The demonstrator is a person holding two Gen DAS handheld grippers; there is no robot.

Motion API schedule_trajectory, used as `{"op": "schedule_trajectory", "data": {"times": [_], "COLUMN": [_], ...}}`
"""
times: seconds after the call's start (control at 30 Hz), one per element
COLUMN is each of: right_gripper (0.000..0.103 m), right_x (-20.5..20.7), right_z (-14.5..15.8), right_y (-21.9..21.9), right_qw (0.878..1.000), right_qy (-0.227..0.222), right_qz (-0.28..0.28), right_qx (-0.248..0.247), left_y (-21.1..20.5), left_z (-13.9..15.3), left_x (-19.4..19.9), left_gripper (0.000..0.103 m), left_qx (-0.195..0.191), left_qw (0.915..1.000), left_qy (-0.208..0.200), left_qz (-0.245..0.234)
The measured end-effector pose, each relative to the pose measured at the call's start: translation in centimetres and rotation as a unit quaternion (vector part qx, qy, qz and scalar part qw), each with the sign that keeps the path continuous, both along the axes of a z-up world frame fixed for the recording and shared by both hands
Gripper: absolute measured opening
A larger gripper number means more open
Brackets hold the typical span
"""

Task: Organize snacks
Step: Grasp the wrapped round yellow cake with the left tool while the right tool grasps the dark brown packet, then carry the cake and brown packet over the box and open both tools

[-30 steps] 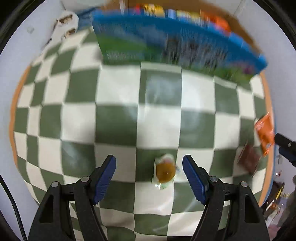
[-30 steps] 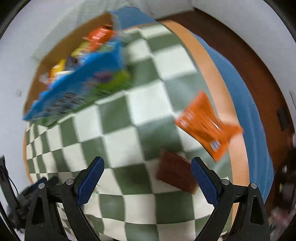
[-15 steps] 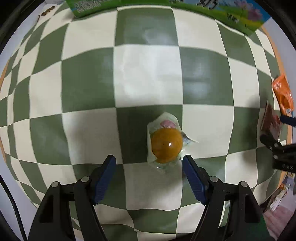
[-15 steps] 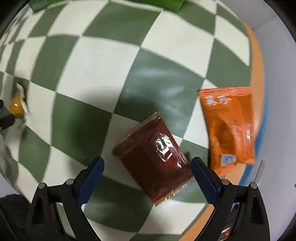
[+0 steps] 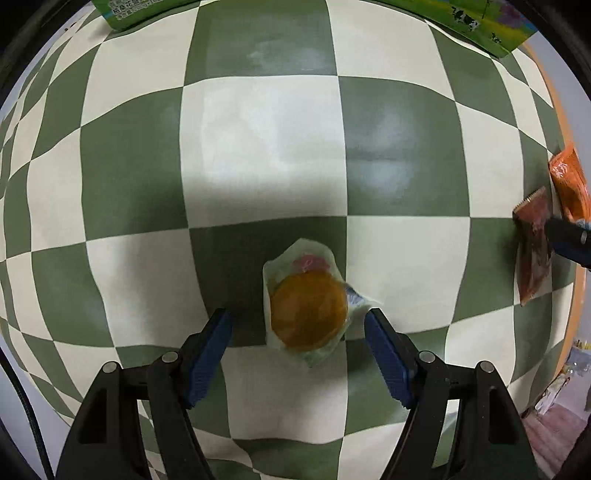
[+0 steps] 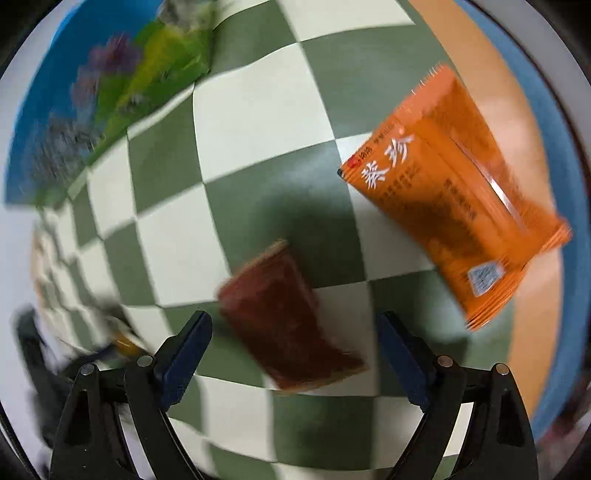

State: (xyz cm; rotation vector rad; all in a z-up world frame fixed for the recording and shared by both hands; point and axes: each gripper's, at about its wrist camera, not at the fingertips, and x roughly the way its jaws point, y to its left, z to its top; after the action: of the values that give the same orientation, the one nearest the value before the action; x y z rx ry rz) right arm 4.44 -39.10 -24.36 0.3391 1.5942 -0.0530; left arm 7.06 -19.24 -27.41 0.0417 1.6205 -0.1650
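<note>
A small wrapped snack with a round orange centre [image 5: 308, 314] lies on the green-and-white checked cloth [image 5: 258, 147]. My left gripper [image 5: 297, 326] points down over it, open, its blue pads on either side without touching. A dark red-brown packet [image 6: 286, 323] lies between the pads of my right gripper [image 6: 295, 332], whose jaws are closing but stand clear of it. An orange packet [image 6: 461, 199] rests to the right near the table edge. From the left wrist view the red-brown packet [image 5: 533, 251] and orange packet [image 5: 567, 181] show at far right.
A large blue and green printed box [image 6: 103, 99] stands at the back; its lower edge [image 5: 487, 26] shows at the top of the left wrist view. The cloth ends at an orange table rim [image 6: 532, 332] on the right. The left gripper's black body [image 6: 55, 362] is blurred at lower left.
Both grippers have dropped toward the table. The round snack now sits between the left pads. The red-brown packet has come between the right pads, which have narrowed slightly.
</note>
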Motion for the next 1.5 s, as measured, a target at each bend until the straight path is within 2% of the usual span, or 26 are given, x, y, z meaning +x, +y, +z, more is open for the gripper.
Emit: {"op": "schedule_trajectory", "data": {"times": [0.03, 0.1, 0.17, 0.23, 0.33, 0.37, 0.43, 0.5, 0.53, 0.67, 0.8, 0.93, 1.03, 1.1, 1.17, 1.3, 1.37, 1.43, 1.5], "right_gripper": [0.093, 0.093, 0.093, 0.093, 0.09, 0.087, 0.07, 0.061, 0.06, 0.059, 0.059, 0.059, 0.059, 0.059, 0.059, 0.059, 0.059, 0.059, 0.059], "right_x": [-0.2, -0.3, -0.3, -0.3, -0.4, -0.6, -1.0, -1.2, -1.3, -2.3, -2.7, -1.9, -0.9, 1.3, 3.4, 8.8, 11.9, 15.7, 19.2], "right_z": [-0.1, -0.3, -0.5, -1.1, -1.6, -1.6, -1.4, -1.0, -0.8, -0.1, 0.8, 3.8, 7.8, 11.7, 15.1, 19.7, 20.4, 19.7, 19.1], "right_y": [0.3, 1.4, 2.8, 4.0, 5.4, 5.6, 5.6, 5.9, 5.6, 4.3, 3.6, 2.7, 2.9, 3.8, 5.3, 8.7, 10.1, 12.9, 12.7], "right_qw": [1.0, 0.998, 0.993, 0.986, 0.975, 0.974, 0.977, 0.98, 0.983, 0.992, 0.997, 0.996, 0.992, 0.987, 0.982, 0.972, 0.97, 0.971, 0.974], "right_qy": [0.0, -0.001, -0.006, -0.011, -0.024, -0.031, -0.041, -0.049, -0.052, -0.054, -0.053, -0.074, -0.108, -0.142, -0.167, -0.211, -0.223, -0.223, -0.213], "right_qz": [0.014, 0.058, 0.102, 0.136, 0.17, 0.168, 0.151, 0.132, 0.118, 0.08, 0.051, 0.038, 0.039, 0.046, 0.051, 0.063, 0.066, 0.068, 0.06], "right_qx": [-0.009, -0.032, -0.062, -0.094, -0.143, -0.148, -0.146, -0.138, -0.128, -0.079, -0.025, 0.022, 0.052, 0.066, 0.077, 0.08, 0.069, 0.057, 0.056], "left_y": [-0.1, -0.1, -0.2, -0.3, -0.2, -0.1, 1.3, 2.6, 2.9, 5.1, 6.3, 6.7, 6.4, 6.5, 4.8, 4.5, 4.3, 4.2, 4.3], "left_z": [-0.1, -0.3, -0.3, -0.1, 0.3, 0.4, 0.5, 0.9, 1.1, 2.2, 4.5, 8.1, 12.3, 15.2, 17.3, 21.0, 22.2, 22.5, 22.1], "left_x": [0.2, 0.4, 0.3, 0.1, 0.0, 0.0, -0.5, -0.6, -0.7, -0.5, 0.0, 1.2, 3.3, 5.3, 7.4, 11.9, 14.2, 17.2, 19.7], "left_gripper": [0.071, 0.061, 0.043, 0.038, 0.038, 0.038, 0.038, 0.038, 0.038, 0.038, 0.038, 0.038, 0.038, 0.038, 0.038, 0.038, 0.038, 0.038, 0.038], "left_qx": [0.001, -0.004, -0.011, -0.016, -0.02, -0.021, -0.026, -0.03, -0.032, -0.04, -0.065, -0.103, -0.13, -0.146, -0.155, -0.168, -0.156, -0.135, -0.11], "left_qw": [1.0, 1.0, 0.9999, 0.9999, 0.9997, 0.9997, 0.9993, 0.9988, 0.9985, 0.9974, 0.995, 0.9904, 0.986, 0.9823, 0.9796, 0.9738, 0.9732, 0.9743, 0.9761], "left_qy": [-0.001, -0.002, 0.002, 0.004, 0.001, 0.001, 0.0, -0.001, -0.001, -0.007, -0.014, -0.034, -0.064, -0.09, -0.11, -0.144, -0.162, -0.172, -0.179], "left_qz": [0.0, 0.005, 0.007, 0.006, 0.012, 0.015, 0.027, 0.039, 0.045, 0.06, 0.074, 0.086, 0.083, 0.074, 0.065, 0.054, 0.05, 0.052, 0.057]}}
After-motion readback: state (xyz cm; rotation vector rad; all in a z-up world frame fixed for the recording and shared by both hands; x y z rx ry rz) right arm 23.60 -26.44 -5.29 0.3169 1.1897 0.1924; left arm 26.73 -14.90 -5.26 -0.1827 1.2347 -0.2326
